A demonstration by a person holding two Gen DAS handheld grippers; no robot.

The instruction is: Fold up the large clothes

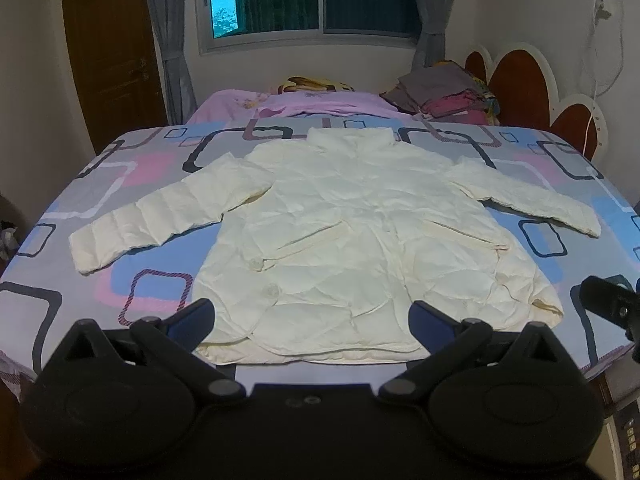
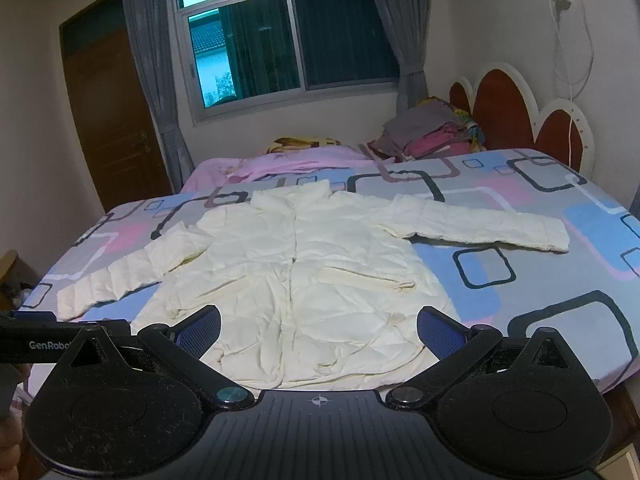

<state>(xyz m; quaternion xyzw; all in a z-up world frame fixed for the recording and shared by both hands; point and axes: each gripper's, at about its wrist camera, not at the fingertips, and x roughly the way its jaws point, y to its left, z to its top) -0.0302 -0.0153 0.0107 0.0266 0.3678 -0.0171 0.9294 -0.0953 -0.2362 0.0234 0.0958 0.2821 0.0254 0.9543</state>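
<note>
The cream jacket lies flat on my patterned bedsheet, collar at the far end, hem nearest me, long axis running near to far, sleeves spread left and right. My left gripper and right gripper hover by the hem, fingers spread wide, holding nothing.

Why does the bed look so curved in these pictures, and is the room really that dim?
Left wrist view: the fisheye lens bows the bed edge, corners go black, and the white jacket looks soft. Right wrist view: same bending, dim bluish light from the window, jacket without hard shadows.
</note>
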